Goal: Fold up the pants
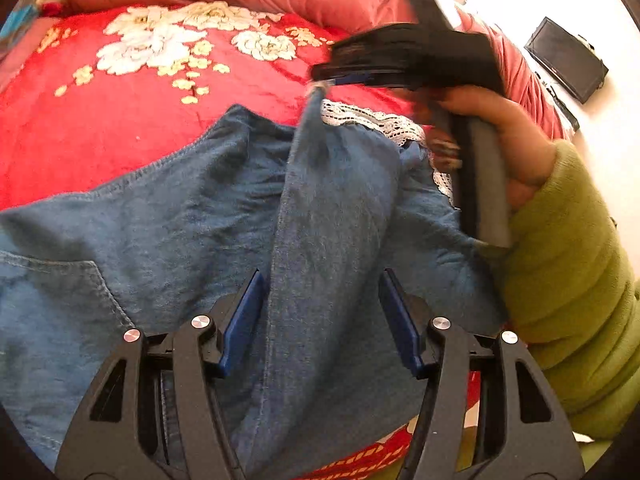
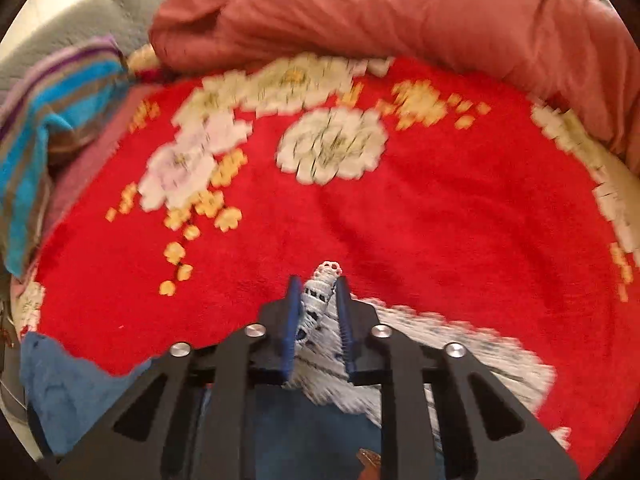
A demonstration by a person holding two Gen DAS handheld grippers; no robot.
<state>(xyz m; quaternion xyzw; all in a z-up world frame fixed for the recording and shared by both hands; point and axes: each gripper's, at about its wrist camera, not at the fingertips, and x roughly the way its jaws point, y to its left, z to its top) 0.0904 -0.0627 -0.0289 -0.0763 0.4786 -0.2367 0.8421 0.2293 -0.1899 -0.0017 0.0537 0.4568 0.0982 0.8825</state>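
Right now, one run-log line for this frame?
phase: lifting hem | right gripper: shut on lace hem | left gripper: open, straddling denim pants fold | surface: red floral blanket

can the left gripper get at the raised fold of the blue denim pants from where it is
Probably yes. The left gripper stands open with the raised fold of the blue denim pants already running between its fingers, nothing covering it. The right gripper pinches the white lace hem further off.
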